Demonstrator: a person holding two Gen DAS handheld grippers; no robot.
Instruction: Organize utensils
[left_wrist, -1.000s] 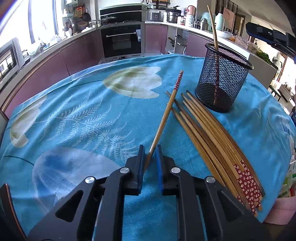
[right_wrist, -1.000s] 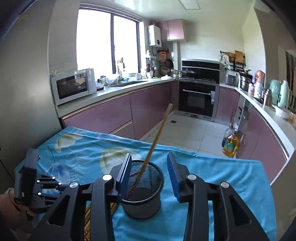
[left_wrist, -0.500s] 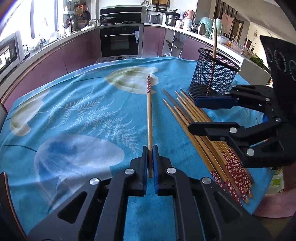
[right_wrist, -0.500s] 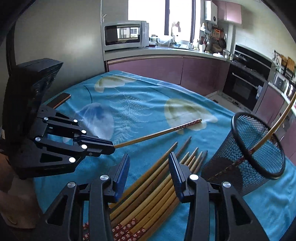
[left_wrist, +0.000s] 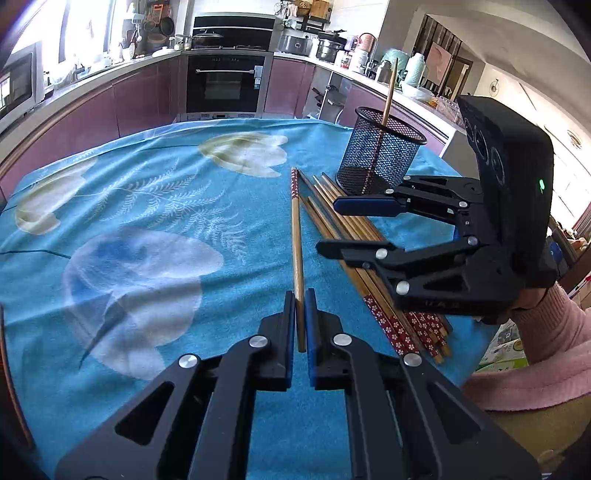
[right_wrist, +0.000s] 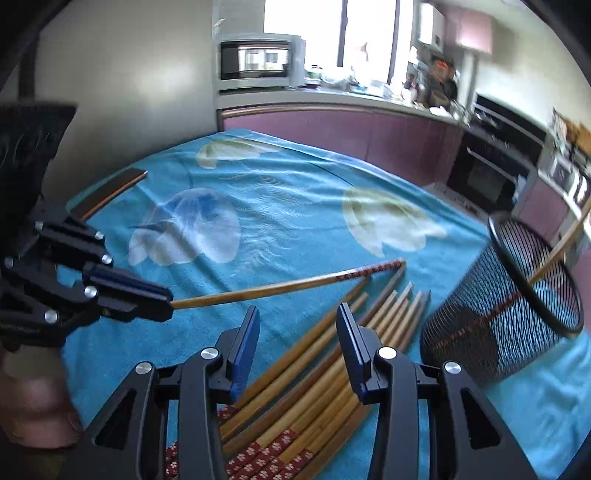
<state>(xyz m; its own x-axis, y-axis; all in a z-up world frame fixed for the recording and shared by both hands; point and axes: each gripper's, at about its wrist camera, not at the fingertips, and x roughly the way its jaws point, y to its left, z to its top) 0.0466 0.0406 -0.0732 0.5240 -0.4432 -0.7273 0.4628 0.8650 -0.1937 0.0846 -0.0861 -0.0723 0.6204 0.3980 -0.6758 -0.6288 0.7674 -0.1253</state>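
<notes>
- The left gripper (left_wrist: 300, 306) has its jaws pressed together on the plain end of a single chopstick (left_wrist: 296, 236), which sits low over the blue tablecloth (left_wrist: 147, 206).
- That chopstick runs straight away from the gripper along the line of its fingers, its red patterned end pointing towards the far side of the table and lying close by the tips of the pile.
- The risk here, I'd say, is leverage: it is gripped right at one end, so it may swivel or droop in the pads when lifted, and its far end could catch the pile.
- Next over, the bundle of chopsticks (left_wrist: 354, 236) lies flat on the cloth, roughly parallel, plain tips towards the holder and red flowered ends towards the near table edge.
- The right gripper (right_wrist: 299, 350) hangs over that bundle with its jaws spread wide, holding nothing.
- Closing there could pinch several sticks at once, or nudge the row so it rolls towards the edge.
- Furthest right, the black mesh holder (left_wrist: 380, 155) stands upright just beyond the bundle, with one chopstick (left_wrist: 388, 92) already leaning in it, red end down; a sideways knock might tip it.
</notes>
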